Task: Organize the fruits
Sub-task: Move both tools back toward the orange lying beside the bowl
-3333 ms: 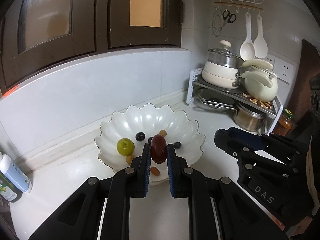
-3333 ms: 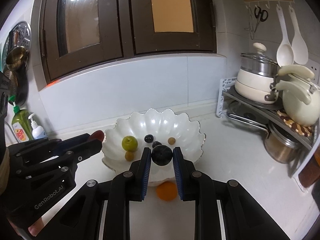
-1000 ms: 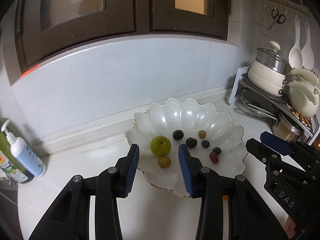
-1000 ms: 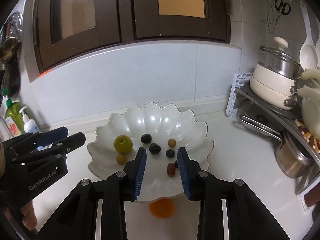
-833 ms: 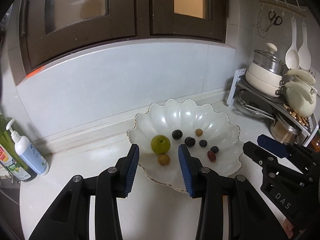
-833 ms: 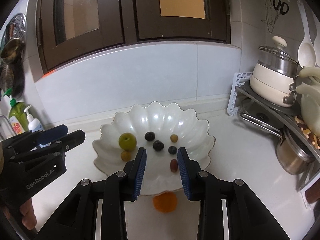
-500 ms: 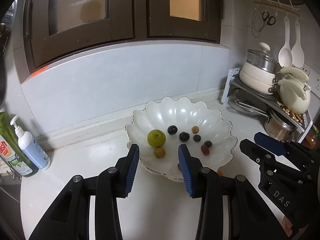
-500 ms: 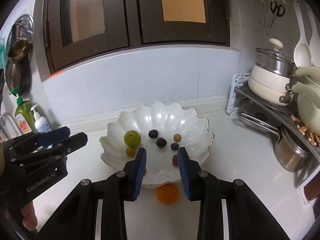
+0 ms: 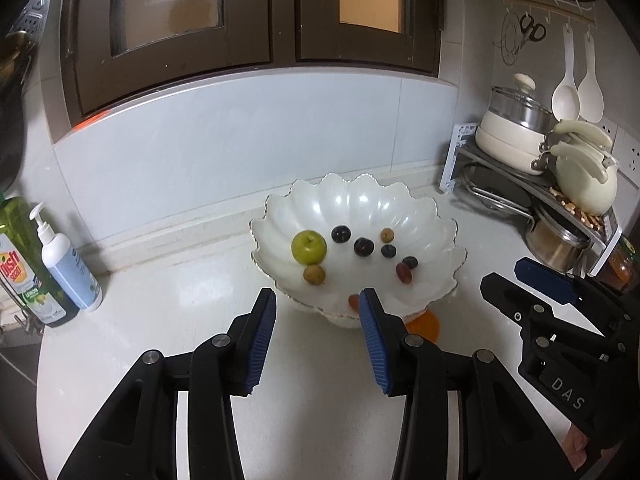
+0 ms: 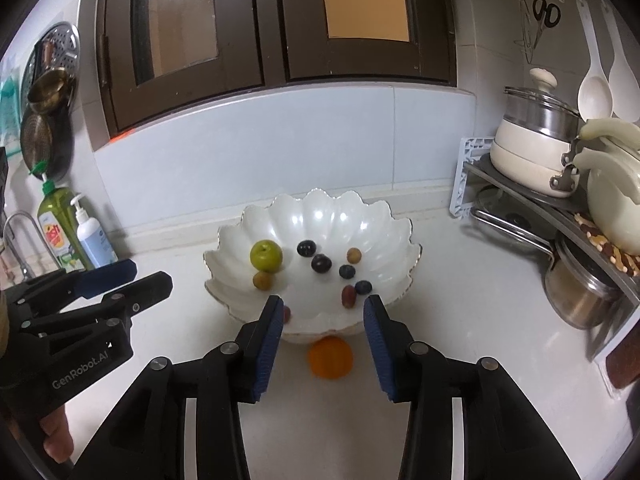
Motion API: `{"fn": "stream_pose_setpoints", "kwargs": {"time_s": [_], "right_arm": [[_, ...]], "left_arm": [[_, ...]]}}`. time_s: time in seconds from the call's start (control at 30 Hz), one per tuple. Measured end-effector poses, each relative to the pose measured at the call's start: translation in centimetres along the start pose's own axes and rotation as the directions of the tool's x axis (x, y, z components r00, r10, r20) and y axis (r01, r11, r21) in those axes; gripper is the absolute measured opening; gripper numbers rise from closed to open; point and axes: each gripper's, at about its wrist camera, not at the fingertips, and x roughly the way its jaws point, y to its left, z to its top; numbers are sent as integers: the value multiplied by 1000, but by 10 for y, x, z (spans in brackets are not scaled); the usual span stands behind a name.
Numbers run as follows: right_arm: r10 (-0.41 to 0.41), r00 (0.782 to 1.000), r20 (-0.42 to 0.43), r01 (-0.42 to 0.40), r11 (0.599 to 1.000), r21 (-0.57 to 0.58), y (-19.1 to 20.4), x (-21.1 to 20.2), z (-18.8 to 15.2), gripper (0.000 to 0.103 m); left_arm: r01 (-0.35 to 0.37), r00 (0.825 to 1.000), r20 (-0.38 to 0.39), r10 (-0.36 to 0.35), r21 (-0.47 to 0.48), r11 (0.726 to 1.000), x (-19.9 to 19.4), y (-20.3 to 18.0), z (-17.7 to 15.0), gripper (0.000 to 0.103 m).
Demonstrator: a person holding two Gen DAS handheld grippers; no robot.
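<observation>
One white scalloped bowl (image 10: 404, 240) on the counter (image 10: 460, 320), holding one green apple (image 10: 266, 255), four dark round fruits, two tan ones, two reddish grapes (one half hidden); one orange (image 10: 330, 357) just outside the rim. Farther from the bowl than a second ago. Left gripper (image 9: 317, 334) and right gripper (image 10: 323, 336) both empty, jaws opening.

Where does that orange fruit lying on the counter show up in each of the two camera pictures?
Left wrist view: the orange fruit peeks out below the bowl's near rim, lower right of centre, partly hidden behind the right finger of the left tongs.
Right wrist view: it lies in plain sight on the counter, low in the middle, between the fingers of the right tongs.
Shared landmark: the white scalloped bowl just behind it.
</observation>
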Motion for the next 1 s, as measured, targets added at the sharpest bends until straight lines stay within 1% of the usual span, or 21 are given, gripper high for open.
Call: {"fn": "stream_pose_setpoints", "kwargs": {"time_s": [0.13, 0.33, 0.57, 0.63, 0.8, 0.87, 1.0], "right_arm": [[15, 1000, -21, -15, 1000, -8, 0, 1, -10, 43], [12, 999, -52, -14, 999, -31, 1, 8, -24, 43], [17, 997, -75, -22, 998, -59, 5, 15, -36, 43], [16, 997, -79, -21, 998, -66, 6, 17, -39, 52], [7, 996, -87, -13, 997, -72, 6, 24, -42, 53], [10, 995, -98, -17, 997, -73, 5, 28, -45, 53], [6, 993, -120, -14, 997, -73, 3, 38, -49, 53]], "left_arm": [[4, 1000, -13, -4, -8, 1000, 2, -2, -11, 43], [15, 999, -40, -15, -10, 1000, 6, -3, -30, 44], [14, 999, -52, -14, -11, 1000, 9, -4, -43, 44], [9, 998, -58, -10, -14, 1000, 11, -5, -46, 45], [-7, 997, -79, 6, -17, 1000, 19, -6, -54, 48], [-11, 996, -88, 10, -17, 1000, 24, -8, -57, 51], [-17, 994, -107, 15, -19, 1000, 32, -11, -62, 52]]}}
